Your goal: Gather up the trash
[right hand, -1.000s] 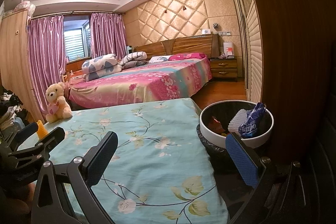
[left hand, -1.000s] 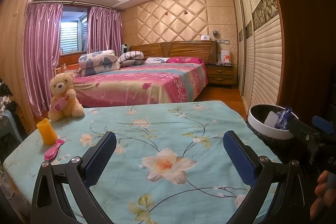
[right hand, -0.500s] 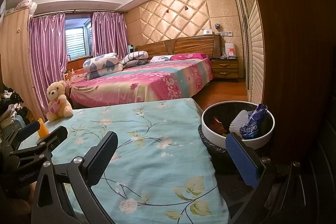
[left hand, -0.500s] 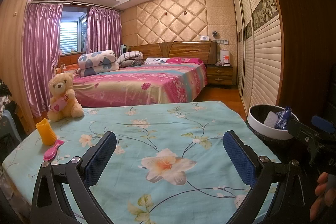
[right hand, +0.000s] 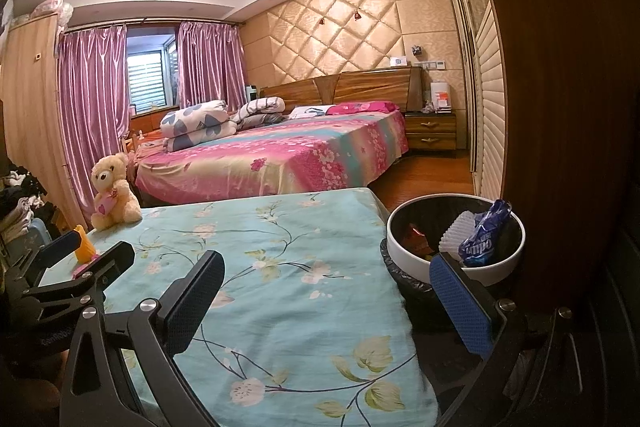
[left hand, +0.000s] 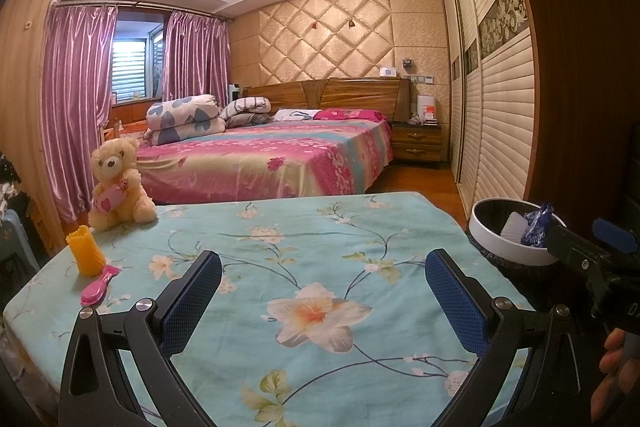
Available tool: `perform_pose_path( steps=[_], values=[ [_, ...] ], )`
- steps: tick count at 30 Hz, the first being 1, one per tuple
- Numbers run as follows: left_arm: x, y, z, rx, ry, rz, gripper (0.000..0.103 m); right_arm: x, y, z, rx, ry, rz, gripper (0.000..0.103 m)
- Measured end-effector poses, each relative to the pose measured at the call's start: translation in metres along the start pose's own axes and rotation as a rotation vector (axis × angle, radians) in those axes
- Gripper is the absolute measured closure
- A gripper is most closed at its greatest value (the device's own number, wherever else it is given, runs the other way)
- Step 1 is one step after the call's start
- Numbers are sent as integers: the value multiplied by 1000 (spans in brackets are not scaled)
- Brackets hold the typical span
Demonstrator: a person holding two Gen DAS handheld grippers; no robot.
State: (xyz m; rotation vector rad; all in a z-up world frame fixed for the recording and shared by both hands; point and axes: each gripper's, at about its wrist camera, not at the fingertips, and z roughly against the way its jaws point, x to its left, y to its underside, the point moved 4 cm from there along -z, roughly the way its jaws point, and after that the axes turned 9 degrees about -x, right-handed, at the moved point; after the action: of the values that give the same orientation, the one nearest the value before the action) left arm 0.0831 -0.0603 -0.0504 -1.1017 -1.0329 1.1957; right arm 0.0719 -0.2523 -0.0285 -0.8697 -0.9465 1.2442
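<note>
Both the left gripper [left hand: 322,297] and the right gripper [right hand: 328,301] are held spread and empty above the floral tablecloth [left hand: 280,251]. Beyond it, a blue wrapper [right hand: 482,237] is seen inside the white-rimmed trash bin [right hand: 404,251] beside the table's right edge.

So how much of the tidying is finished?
Mostly done, it seems: the trash bin already holds a blue wrapper and other scraps. Both the left hand-held gripper and right hand-held gripper are open and empty. On the floral table only a teddy bear, yellow cup and pink brush remain.
</note>
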Motion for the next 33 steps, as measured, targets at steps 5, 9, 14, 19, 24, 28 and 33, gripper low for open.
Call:
perform_pose_path(
  steps=[5,9,14,19,24,28,33],
  values=[
    [1,1,0,1,2,0,1,0,0,0,2,-1,0,0],
    [1,0,0,1,3,0,0,0,0,0,3,-1,-1,0],
    [1,1,0,5,5,-3,1,1,0,0,4,-2,1,0],
    [2,1,-2,10,8,-6,1,2,1,0,5,-4,-1,0],
    [3,1,-6,18,14,-8,0,3,3,1,15,-4,-9,0],
    [4,0,-10,24,20,-9,1,4,4,-1,23,-4,-16,0],
    [5,-1,-12,26,27,-7,0,2,3,-4,33,-3,-21,0]
  ],
)
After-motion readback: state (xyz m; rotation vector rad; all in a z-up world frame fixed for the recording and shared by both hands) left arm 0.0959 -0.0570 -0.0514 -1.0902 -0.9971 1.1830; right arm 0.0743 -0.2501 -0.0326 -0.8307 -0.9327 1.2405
